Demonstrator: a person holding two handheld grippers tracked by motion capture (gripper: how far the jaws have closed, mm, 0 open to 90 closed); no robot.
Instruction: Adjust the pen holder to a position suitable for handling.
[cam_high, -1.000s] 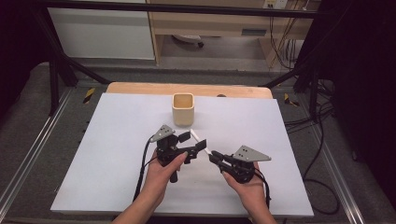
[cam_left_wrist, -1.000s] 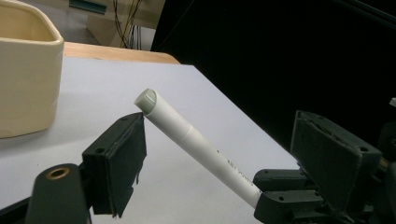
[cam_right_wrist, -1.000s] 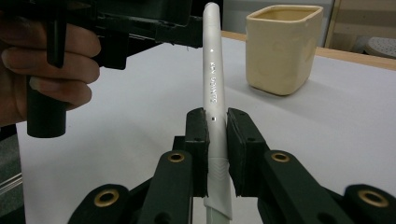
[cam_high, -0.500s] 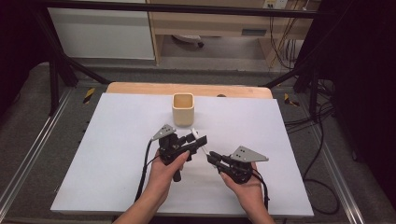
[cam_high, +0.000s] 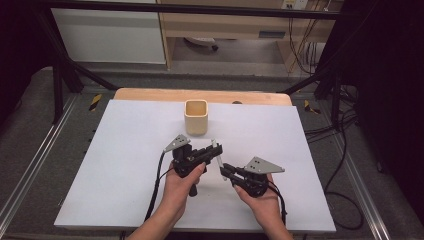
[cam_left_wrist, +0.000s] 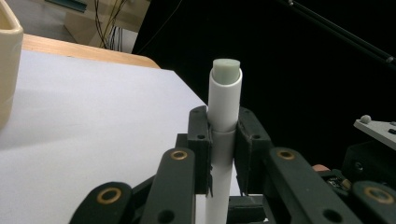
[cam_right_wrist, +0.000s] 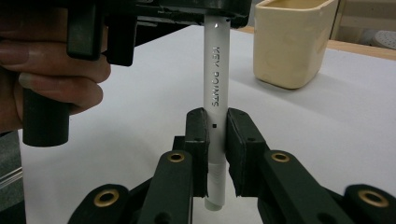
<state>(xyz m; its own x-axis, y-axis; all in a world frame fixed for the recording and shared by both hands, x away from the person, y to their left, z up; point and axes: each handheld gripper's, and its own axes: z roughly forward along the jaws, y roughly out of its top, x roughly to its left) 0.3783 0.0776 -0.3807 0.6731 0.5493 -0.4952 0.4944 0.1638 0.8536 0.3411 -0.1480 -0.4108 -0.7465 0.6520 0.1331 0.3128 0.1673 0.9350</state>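
Note:
A white marker (cam_high: 217, 156) lettered "KEY POINTS" (cam_right_wrist: 217, 74) is held upright over the white mat, between both grippers. My left gripper (cam_high: 215, 151) is shut on its upper part, and a grey-green end (cam_left_wrist: 226, 70) sticks out above the jaws (cam_left_wrist: 223, 128). My right gripper (cam_high: 224, 169) is shut on the lower part (cam_right_wrist: 216, 135), whose tip hangs just below the jaws. In the right gripper view the left gripper (cam_right_wrist: 187, 9) and the hand on it (cam_right_wrist: 51, 60) are at the top left.
A cream square cup (cam_high: 196, 117) stands open-topped on the white mat (cam_high: 125, 150), behind the grippers; it is also at the upper right (cam_right_wrist: 292, 42). The wooden table edge (cam_high: 150, 94) runs behind the mat. Cables trail at the right.
The two grippers have drawn together at the middle of the mat. The right gripper has come up to the marker held by the left one and is shut on its lower part.

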